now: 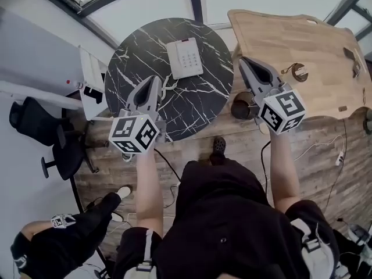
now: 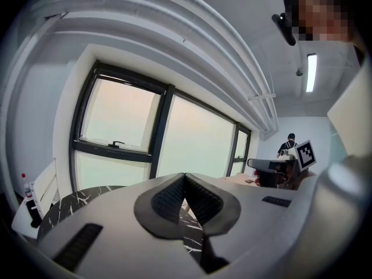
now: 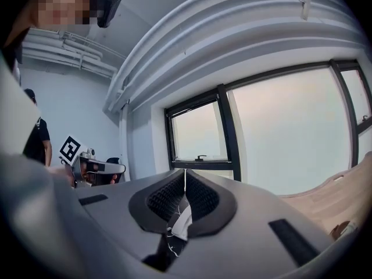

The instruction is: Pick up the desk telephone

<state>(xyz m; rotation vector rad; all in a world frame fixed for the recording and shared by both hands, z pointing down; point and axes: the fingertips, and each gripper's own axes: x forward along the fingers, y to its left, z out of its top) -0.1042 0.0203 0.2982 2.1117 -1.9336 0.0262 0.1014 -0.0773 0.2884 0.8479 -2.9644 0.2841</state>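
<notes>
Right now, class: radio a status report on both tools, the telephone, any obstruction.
Left tool shut, empty. Right tool shut, empty. Telephone flat on the round marble table, untouched, ahead between both tools. Nothing in the way.

Person wears a black top [image 1: 224, 214]. Grey left hand-held gripper [image 1: 154, 80] and right hand-held gripper [image 1: 244, 61] bear black-and-white marker cubes [image 1: 133, 135].

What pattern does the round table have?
The round table is black marble with white veins; head view shows it best.

left gripper [image 1: 153, 81]: jaws together, empty | right gripper [image 1: 244, 61]: jaws together, empty
</notes>
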